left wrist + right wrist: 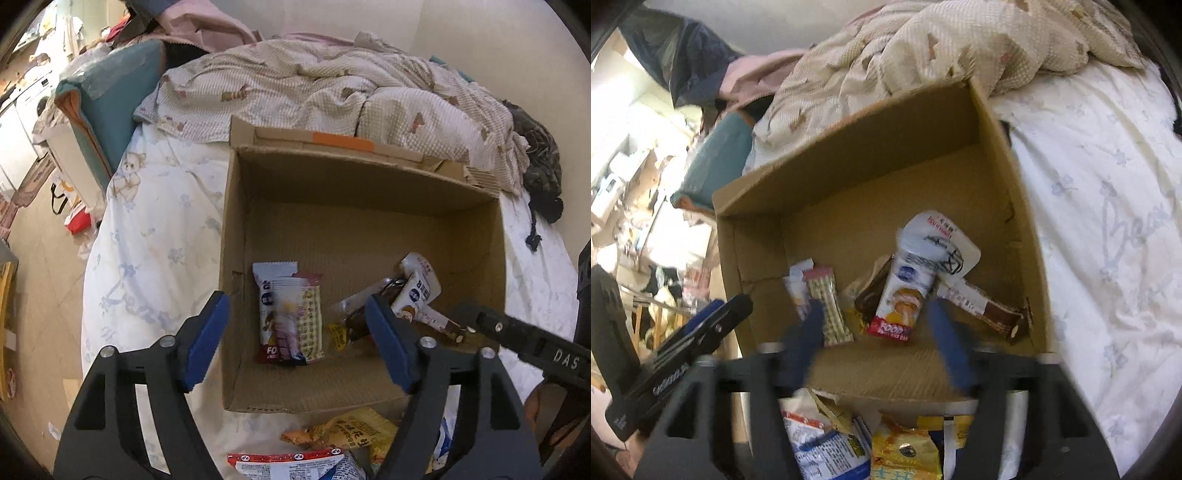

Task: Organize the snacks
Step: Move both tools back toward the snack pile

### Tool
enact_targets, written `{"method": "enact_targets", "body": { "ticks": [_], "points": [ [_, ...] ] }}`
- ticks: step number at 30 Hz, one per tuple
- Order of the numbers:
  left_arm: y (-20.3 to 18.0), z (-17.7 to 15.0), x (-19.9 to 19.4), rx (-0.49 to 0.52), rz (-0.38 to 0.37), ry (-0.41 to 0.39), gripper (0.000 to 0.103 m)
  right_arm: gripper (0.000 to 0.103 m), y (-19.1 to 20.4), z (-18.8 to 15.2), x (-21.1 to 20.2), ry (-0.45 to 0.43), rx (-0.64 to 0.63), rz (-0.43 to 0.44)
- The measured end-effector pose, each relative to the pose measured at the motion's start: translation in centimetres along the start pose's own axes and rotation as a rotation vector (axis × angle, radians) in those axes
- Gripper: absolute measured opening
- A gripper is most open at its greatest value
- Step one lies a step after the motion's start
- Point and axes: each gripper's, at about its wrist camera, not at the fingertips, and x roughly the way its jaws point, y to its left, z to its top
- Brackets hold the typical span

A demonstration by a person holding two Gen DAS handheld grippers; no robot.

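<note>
An open cardboard box [362, 177] stands on the bed and holds several snack packets: a white and pink pair [290, 314] at its left, a white packet [415, 291] and brown bars at its right. My left gripper [299, 339] is open and empty above the box's near left corner. My right gripper [879, 347] is open and empty above the box's [849, 144] near edge, over the white snack packet [908, 291]. Its finger [517, 332] shows in the left wrist view. More loose snacks [347, 439] lie in front of the box; they also show in the right wrist view [871, 443].
The box sits on a white floral bed sheet [155, 236]. A rumpled beige quilt [314, 85] lies behind it. A teal cushion [110, 107] stands at the bed's left edge. The floor at left is cluttered with a red bag [77, 221].
</note>
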Motion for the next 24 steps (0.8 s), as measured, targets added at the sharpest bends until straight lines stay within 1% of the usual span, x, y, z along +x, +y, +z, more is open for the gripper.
{"method": "enact_targets", "body": {
  "ticks": [3, 6, 11, 15, 19, 22, 24],
  "points": [
    [0.0, 0.0, -0.4, 0.010, 0.003, -0.011, 0.074, 0.073, -0.2, 0.3, -0.2, -0.002, 0.005, -0.002],
    [0.3, -0.1, -0.8, -0.002, 0.000, -0.009, 0.074, 0.073, -0.3, 0.3, -0.5, -0.004, 0.020, 0.000],
    [1.3, -0.6, -2.3, -0.025, -0.011, -0.037, 0.074, 0.073, 0.2, -0.1, -1.7, -0.029, 0.005, -0.003],
    [2.1, -1.1, -3.7, -0.049, 0.006, -0.062, 0.074, 0.073, 0.2, -0.8, -2.9, -0.045, 0.020, 0.001],
    [2.8, -1.4, -5.7, -0.045, 0.031, -0.102, 0.074, 0.073, 0.5, -1.7, -4.4, -0.060, 0.021, -0.002],
    [3.7, -1.6, -7.0, -0.063, 0.038, -0.119, 0.074, 0.073, 0.8, -2.4, -5.5, -0.073, 0.006, -0.004],
    [4.5, -2.2, -7.9, -0.084, 0.025, -0.115, 0.074, 0.073, 0.8, -3.3, -6.3, -0.079, 0.005, -0.012]
  ]
}}
